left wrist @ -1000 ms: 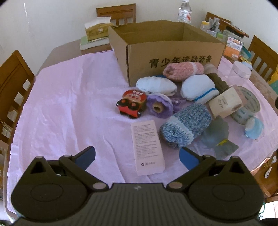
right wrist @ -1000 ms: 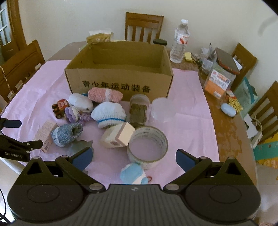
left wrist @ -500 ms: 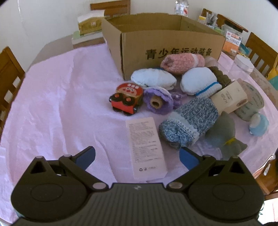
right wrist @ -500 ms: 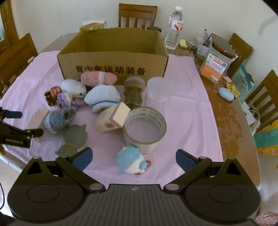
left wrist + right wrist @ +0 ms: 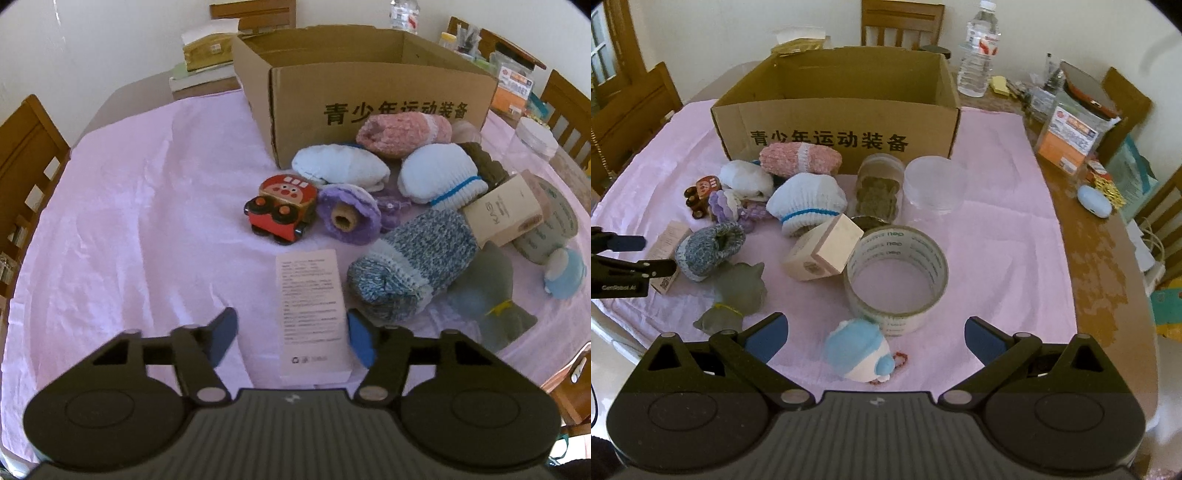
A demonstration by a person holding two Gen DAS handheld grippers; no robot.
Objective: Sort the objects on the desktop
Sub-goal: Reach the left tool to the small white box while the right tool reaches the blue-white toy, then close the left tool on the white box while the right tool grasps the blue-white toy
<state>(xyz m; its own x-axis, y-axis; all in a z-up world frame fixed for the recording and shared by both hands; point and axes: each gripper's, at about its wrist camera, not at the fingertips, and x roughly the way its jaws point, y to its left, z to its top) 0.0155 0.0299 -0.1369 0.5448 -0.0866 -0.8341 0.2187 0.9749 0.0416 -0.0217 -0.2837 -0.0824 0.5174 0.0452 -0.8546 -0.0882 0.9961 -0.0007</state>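
Observation:
A flat pink box [image 5: 312, 314] lies on the pink cloth between the fingers of my left gripper [image 5: 291, 325]. Its jaws are closing around the box; the right pad is at the box's edge, and a gap shows at the left pad. My right gripper [image 5: 875, 328] is open above a small blue and white plush toy [image 5: 860, 349], which sits between its fingers without touching them. The left gripper [image 5: 631, 254] also shows at the left edge of the right wrist view. An open cardboard box [image 5: 369, 92] stands behind the pile.
Near the pink box lie a blue knit sock [image 5: 413, 269], a red toy car [image 5: 282, 210], a purple knit piece [image 5: 349, 218] and a grey plush [image 5: 487, 295]. A tape roll [image 5: 897, 277], a beige carton [image 5: 823, 254] and a clear jar [image 5: 934, 184] lie further right. Wooden chairs ring the table.
The left jaws have narrowed from wide open to close around the pink box. The right gripper has sunk toward the blue plush toy, which now sits between its fingers.

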